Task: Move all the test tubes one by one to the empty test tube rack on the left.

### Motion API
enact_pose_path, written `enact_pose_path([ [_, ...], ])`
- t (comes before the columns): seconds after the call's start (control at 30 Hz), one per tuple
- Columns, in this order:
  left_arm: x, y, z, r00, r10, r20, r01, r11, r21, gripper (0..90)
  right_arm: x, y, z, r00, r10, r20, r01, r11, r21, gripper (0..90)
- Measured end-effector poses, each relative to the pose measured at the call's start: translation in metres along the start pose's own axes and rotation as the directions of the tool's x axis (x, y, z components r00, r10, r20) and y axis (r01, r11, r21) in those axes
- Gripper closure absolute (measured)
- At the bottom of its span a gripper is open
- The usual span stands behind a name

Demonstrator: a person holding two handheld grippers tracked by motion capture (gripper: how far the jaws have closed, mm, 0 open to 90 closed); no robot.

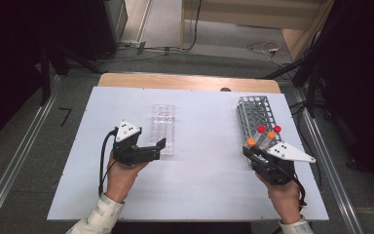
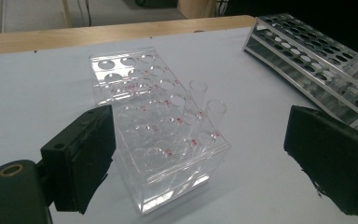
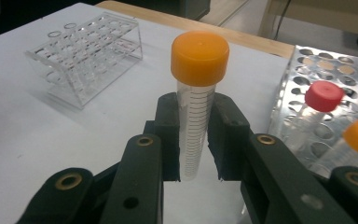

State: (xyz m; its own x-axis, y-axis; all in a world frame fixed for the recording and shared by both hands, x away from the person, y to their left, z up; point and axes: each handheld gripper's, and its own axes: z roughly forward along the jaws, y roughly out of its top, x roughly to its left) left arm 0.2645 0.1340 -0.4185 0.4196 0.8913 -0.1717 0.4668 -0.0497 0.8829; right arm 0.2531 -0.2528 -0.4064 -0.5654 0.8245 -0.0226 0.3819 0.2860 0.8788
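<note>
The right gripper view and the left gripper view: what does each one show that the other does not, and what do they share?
Right gripper view: the right gripper shut on an upright orange-capped tube, and a red-capped tube standing in the metal rack.

Left gripper view: the left gripper open, its jaws on either side of the near end of the clear plastic rack, and two small uncapped glass tubes standing in that rack.

Shared: the clear plastic rack, the metal rack and the white table.

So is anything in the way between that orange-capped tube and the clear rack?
Nothing visible. The right hand-held gripper holds the orange-capped tube upright, and only bare white table lies between it and the clear rack, beside the open left hand-held gripper.
</note>
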Motion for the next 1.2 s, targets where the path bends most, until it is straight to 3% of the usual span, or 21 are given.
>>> enact_pose_path([
  [0.37, -0.009, 0.001, -0.003, 0.9994, 0.017, 0.029, -0.016, 0.9998, -0.009, 12.0, 0.027, 0.009, 0.031, 0.9972, -0.046, -0.058, 0.047, 0.9985, 0.028, 72.1],
  [0.67, -0.012, 0.001, -0.002, 0.9988, 0.029, 0.039, -0.029, 0.9996, -0.003, 12.4, 0.051, 0.016, 0.059, 0.9925, -0.047, -0.112, 0.053, 0.9975, 0.047, 72.1],
  [1.2, -0.027, 0.002, -0.003, 0.9949, 0.065, 0.076, -0.065, 0.9979, -0.004, 17.1, 0.106, 0.023, 0.098, 0.9721, -0.088, -0.217, 0.105, 0.9924, 0.064, 72.2],
])
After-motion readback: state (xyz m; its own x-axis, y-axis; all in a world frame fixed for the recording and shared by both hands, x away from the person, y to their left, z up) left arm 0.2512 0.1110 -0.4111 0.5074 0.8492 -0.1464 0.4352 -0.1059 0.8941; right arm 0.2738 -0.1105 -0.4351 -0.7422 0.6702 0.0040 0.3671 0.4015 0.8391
